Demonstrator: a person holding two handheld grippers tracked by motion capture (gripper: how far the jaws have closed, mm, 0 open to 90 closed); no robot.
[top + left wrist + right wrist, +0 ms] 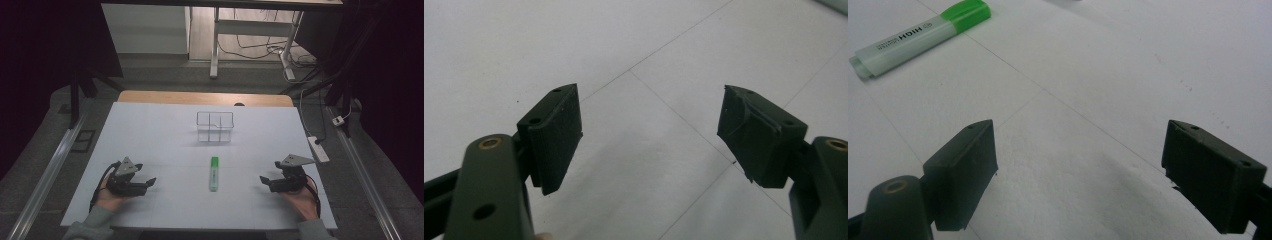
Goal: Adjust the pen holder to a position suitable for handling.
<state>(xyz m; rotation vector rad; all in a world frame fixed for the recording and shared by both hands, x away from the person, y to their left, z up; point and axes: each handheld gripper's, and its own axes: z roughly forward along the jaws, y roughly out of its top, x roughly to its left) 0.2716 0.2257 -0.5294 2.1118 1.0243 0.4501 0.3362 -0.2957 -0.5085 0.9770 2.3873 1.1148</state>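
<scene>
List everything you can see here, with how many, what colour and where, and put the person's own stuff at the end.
highlighter: one, pale body with green cap, lying flat at the table's middle, cap toward the far side
clear organizer: one, transparent, divided into compartments, beyond the highlighter, apparently empty
white table cover: one, white, spread over the wooden table
power strip: one, white, on the floor off the table's right edge
desk frame: one, white, in the background
left gripper: one, black, near left, jaws apart, holding nothing
right gripper: one, black, near right, jaws apart, holding nothing
hands: two, at the near edge, one on each gripper
</scene>
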